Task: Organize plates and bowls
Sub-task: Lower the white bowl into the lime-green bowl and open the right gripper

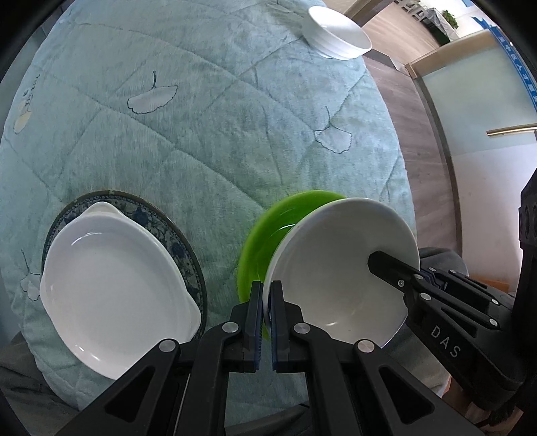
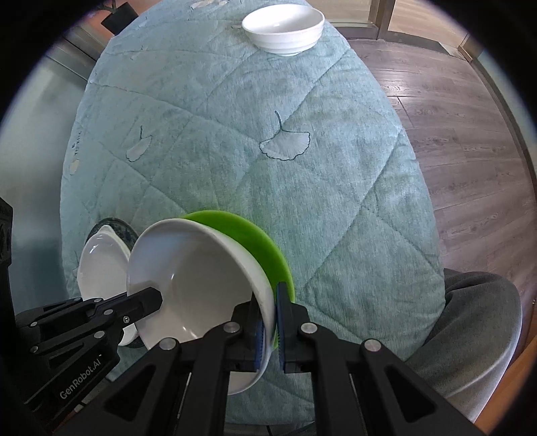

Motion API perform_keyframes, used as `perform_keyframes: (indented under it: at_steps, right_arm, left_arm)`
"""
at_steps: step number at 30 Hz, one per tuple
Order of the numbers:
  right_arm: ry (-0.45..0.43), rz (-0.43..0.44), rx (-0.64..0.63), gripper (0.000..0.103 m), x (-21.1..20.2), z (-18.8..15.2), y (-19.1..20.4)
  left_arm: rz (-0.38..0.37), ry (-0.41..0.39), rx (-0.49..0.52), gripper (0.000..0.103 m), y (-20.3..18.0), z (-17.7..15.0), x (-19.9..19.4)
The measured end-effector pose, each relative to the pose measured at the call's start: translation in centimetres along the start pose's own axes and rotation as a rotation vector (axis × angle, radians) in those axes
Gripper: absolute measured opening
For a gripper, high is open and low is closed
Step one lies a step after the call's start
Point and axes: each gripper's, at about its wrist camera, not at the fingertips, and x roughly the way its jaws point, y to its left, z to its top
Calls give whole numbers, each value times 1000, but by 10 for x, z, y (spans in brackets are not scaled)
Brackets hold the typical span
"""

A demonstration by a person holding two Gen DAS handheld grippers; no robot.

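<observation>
My L tongs are clenched on the rim of the big white bowl, pads either side of its near-left edge. My R tongs are clamped on the same bowl's rim on the opposite side; from the L cam I see one R finger reaching inside the bowl wall. The bowl hangs tilted between both tools, its mouth facing the cams.

A green plate sits directly behind/under the bowl, up against its outer wall. In the R cam its edge looks caught between the outer pad and the bowl, but the view there is tight, so I can't say for sure it's pinched vs just leaning.

L of the held pair: a white oval dish w/ small handles rests on a blue-patterned plate, both flat on the table. The dish covers most of that plate.

Far end of the table: a small white ribbed bowl stands upright near the edge, well apart from everything else.

Surface is a teal quilted cloth w/ ginkgo-leaf stitching, draped over the table. Wood floor to the R. A grey sleeve shows at lower R, beside the table edge.
</observation>
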Motion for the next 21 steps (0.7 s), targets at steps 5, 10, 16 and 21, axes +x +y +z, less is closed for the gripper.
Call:
perform_keyframes:
  at_steps: [5,10,16,21]
  right_arm:
    - [6,-23,-7,6,7,2,3]
    - [13,-49,-13,5,13,1,4]
    - [20,-73,-27,5,18,0,13]
    - [21,-92,-19,5,20,1,11]
  left_arm:
    - [2,0,-3,0,2,2,7]
    - [1,-15,-8,2,4,1,4]
    - [3,-27,-31,4,11,-4,-3]
    - [-15,-50,-32,6,16,-5,-15]
